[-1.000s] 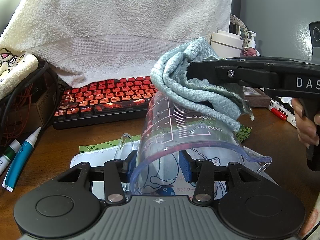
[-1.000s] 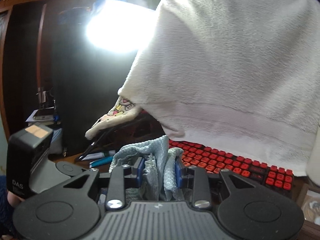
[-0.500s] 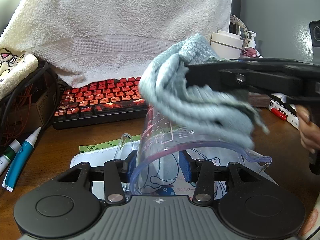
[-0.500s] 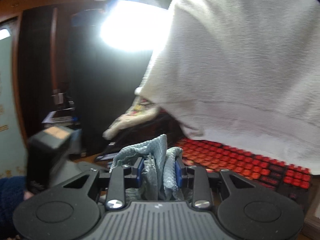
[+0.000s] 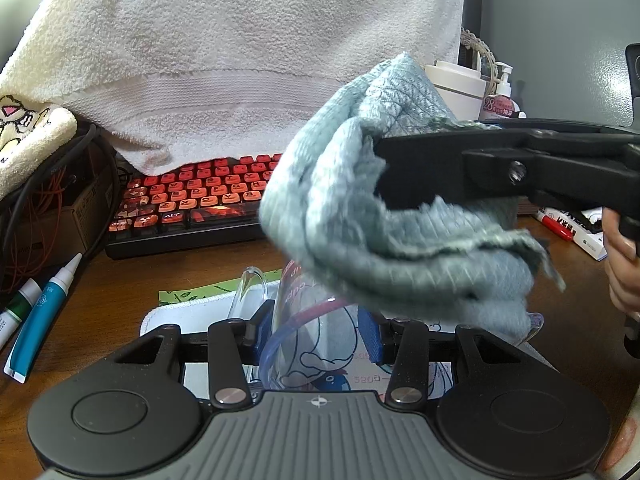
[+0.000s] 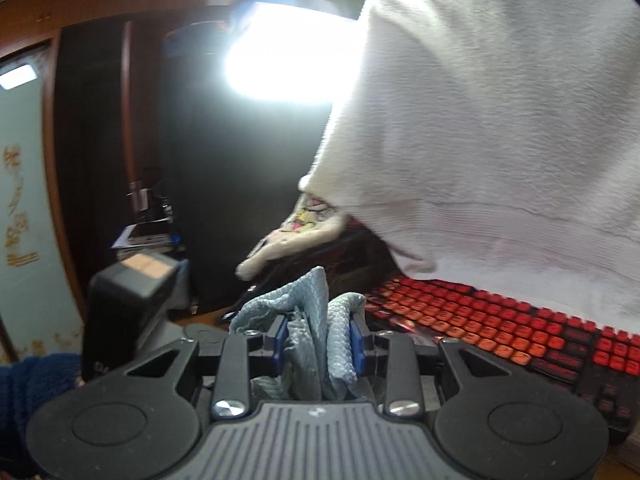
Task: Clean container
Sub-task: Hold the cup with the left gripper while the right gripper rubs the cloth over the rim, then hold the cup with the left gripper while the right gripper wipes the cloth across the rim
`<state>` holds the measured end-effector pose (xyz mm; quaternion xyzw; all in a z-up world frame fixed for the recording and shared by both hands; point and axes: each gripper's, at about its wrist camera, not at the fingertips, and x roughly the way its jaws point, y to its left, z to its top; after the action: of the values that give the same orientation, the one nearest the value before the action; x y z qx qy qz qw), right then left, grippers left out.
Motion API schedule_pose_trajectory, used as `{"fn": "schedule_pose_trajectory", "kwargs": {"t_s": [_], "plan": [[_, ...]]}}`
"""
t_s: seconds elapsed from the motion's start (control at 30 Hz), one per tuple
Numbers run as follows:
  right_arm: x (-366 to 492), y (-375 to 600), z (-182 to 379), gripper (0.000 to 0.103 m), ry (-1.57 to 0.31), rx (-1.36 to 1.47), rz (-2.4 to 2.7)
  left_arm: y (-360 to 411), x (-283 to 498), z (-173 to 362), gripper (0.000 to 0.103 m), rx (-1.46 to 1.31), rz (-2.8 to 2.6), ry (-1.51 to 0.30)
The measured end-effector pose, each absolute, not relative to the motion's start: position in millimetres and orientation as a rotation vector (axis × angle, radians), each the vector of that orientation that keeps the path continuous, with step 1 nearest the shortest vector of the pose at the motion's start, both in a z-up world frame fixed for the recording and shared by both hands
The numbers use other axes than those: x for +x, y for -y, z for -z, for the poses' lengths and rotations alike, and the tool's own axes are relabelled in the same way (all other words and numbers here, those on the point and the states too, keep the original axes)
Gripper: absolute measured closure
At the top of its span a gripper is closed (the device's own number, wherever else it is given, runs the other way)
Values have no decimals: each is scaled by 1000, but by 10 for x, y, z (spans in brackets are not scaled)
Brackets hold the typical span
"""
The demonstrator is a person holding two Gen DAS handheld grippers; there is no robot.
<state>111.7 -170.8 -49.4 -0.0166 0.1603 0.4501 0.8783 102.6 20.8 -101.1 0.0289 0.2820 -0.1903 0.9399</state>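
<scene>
Here, the left tool (image 5: 318, 336) pinches the clear plastic measuring jug with printed scale marks (image 5: 308, 312) between its blue pads, one pad on each side of the wall near the rim. The jug lies tipped on its side, mouth toward the left wrist camera, with its curved clear handle (image 5: 250, 284) at about 10 o'clock from the pads. It sits low over a white mat printed with a blue cartoon figure (image 5: 168, 316) on the brown wooden table (image 5: 120, 280).

The right tool (image 6: 318, 344) is pressed onto a crumpled pale blue-grey woven cloth (image 6: 316, 320), which bulges up between and above its pads. In the left wrist view that tool's black body (image 5: 520, 164) enters from 3 o'clock, with the cloth (image 5: 380, 220) bunched around its tip and hanging just above the jug's upper side; whether the cloth touches the jug cannot be told, as the cloth hides that part. A person's fingers (image 5: 618, 264) grip the right tool's handle at the 3 o'clock edge.

Beyond the jug, at 11 o'clock, lies a black keyboard with red-orange keys (image 5: 200, 196), partly under a large white terry towel (image 5: 240, 60) hanging down from 12 o'clock. A teal-and-white tube (image 5: 40, 320) rests on the table at 9 o'clock. A white cylindrical pot (image 5: 456, 84) and a pump bottle (image 5: 500, 96) stand at 2 o'clock. In the right wrist view, a dark blue sleeve (image 6: 24, 392) shows at 8 o'clock.
</scene>
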Motion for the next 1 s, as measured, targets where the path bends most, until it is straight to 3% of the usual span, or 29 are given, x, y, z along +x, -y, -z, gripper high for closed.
{"fn": "schedule_pose_trajectory", "kwargs": {"t_s": [0.27,0.63,1.0], "plan": [[1297,1866,525,73,-345,9,-738,-217,1035,1011,59,61,388,-575],[1121,1723,512,73,-321,-45,-945,-228,1050,1012,59,58,389,-576],[1247,1856,518,73,-328,-26,-784,-218,1044,1016,59,61,388,-574]]}}
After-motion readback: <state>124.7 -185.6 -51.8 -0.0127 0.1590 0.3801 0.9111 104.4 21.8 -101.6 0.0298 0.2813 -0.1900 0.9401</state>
